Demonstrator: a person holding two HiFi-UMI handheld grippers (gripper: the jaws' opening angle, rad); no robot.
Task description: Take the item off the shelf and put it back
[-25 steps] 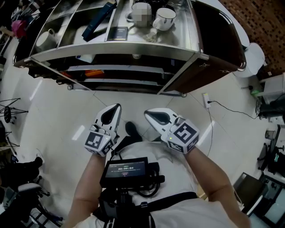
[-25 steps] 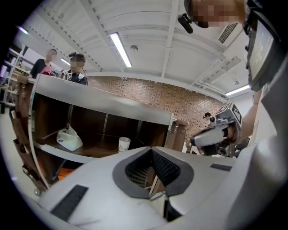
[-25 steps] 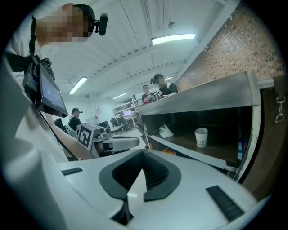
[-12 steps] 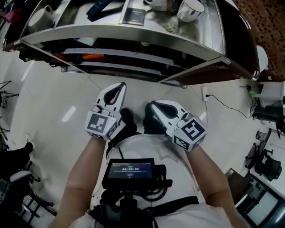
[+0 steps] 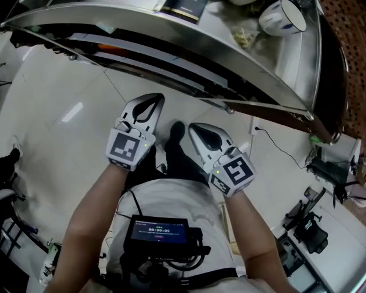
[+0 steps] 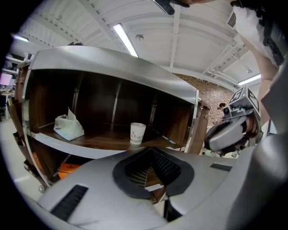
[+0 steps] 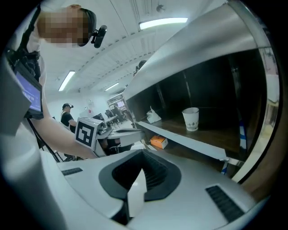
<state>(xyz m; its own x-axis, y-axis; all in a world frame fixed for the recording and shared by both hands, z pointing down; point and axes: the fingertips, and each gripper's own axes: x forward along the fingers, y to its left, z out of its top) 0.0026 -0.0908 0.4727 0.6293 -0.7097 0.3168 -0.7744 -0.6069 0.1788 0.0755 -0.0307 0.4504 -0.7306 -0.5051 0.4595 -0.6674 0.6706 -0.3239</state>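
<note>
A white paper cup (image 6: 137,133) stands on the brown middle shelf (image 6: 99,143) of a silver-topped rack; the right gripper view also shows the cup (image 7: 191,119). A white tissue pack (image 6: 68,127) lies at that shelf's left end. In the head view my left gripper (image 5: 154,98) and right gripper (image 5: 193,127) hang side by side in front of the rack, well short of it. Both have their jaws together with nothing between them. Each gripper sits a little below the cup's shelf and points toward it.
A white mug (image 5: 283,17) and a dark booklet (image 5: 184,6) lie on the rack's silver top (image 5: 171,43). An orange box (image 7: 158,142) sits on the lower shelf. A cable and socket (image 5: 255,127) lie on the white floor at right. A person (image 7: 67,117) stands far behind.
Both grippers have sunk lower and stayed shut. In the head view the rack's top has slid up toward the picture's upper edge, and the view has tilted.
</note>
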